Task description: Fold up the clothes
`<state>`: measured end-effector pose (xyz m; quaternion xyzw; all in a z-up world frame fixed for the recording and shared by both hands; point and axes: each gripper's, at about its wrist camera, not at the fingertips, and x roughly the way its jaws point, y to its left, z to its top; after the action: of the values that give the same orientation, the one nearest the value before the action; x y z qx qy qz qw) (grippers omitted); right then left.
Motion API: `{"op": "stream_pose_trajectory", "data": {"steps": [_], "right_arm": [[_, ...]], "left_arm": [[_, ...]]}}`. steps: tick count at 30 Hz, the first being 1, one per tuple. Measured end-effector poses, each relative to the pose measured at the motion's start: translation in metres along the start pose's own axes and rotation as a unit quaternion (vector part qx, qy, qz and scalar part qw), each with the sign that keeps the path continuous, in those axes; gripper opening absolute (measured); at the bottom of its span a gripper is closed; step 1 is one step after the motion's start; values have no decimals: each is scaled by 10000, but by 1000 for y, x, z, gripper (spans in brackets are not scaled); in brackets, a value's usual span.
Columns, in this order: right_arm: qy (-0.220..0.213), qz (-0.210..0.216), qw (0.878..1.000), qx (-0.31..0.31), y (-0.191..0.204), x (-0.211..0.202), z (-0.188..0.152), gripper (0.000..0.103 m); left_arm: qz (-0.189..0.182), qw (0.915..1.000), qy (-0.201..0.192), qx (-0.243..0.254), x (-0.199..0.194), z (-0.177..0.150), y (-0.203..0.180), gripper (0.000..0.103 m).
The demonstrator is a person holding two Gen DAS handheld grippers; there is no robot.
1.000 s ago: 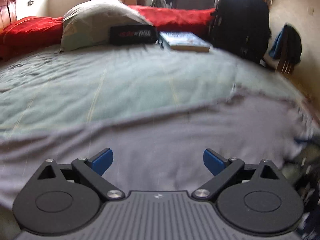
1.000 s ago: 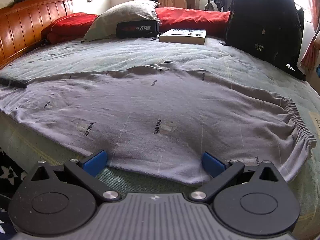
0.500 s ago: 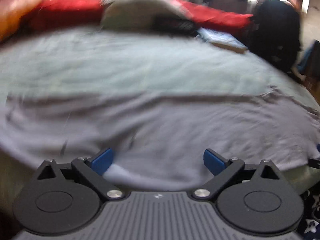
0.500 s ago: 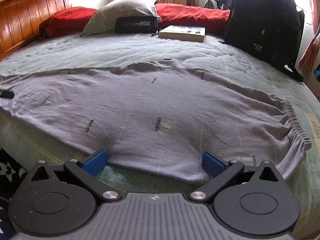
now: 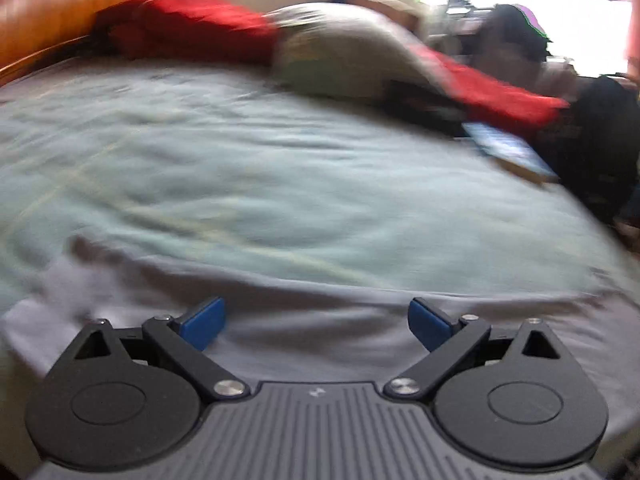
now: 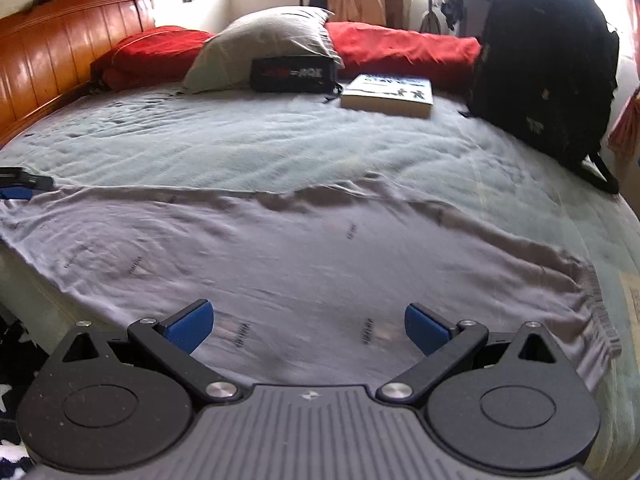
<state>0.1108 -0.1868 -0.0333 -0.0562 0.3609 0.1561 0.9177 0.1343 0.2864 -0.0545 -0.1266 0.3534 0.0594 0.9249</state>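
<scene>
at frame's left edge — left gripper (image 6: 16,186), cropped

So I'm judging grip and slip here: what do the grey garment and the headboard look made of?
The grey garment looks like thin, soft knit fabric, matte: it lies limp with fine wrinkles and a gathered elastic edge. The headboard looks like varnished wood: orange-brown panels with glossy highlights.

One garment (image 6: 304,256); one book (image 6: 387,95); one backpack (image 6: 544,80)

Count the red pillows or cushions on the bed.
2: one red cushion beside the headboard, another behind the book. The grey pillow may hide more.
</scene>
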Motion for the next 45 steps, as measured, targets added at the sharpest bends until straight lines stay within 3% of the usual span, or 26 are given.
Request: {"op": "stream_pose_trajectory", "data": {"steps": [2,5,10,16,19,25,30,37,42,45], "right_arm": [[-1,7,10000,-48,6,1,-2,103],[24,-6,10000,-29,6,4,-4,103],[68,-29,10000,2,6,9,-7,103],[267,-68,9996,78,2,19,-17,103],[439,-85,9988,190,-3,26,-24,103],[412,-63,9987,284,-5,25,-27,103],[396,-74,9988,262,-6,20,-29,103],[39,-312,9988,370,-31,11,-14,103],[214,-537,9966,583,-51,36,-13,103],[73,-542,9966,621,-51,42,-25,103]], "left_arm": [[367,9993,-45,-108,3,-2,12,97],[345,9993,-106,-61,-14,-5,6,97],[5,9978,-289,597,-37,-29,-22,98],[258,9961,-134,837,-32,-58,-32,98],[284,9966,-71,769,-38,-49,-34,98],[-58,9918,-489,1179,-49,-43,-61,98],[41,9944,16,1053,-28,-61,-64,99],[197,9923,-176,1212,-54,-60,-75,99],[-296,9877,-478,1460,-70,-47,-105,99],[-490,9828,-470,1715,-62,-46,-131,99]]}}
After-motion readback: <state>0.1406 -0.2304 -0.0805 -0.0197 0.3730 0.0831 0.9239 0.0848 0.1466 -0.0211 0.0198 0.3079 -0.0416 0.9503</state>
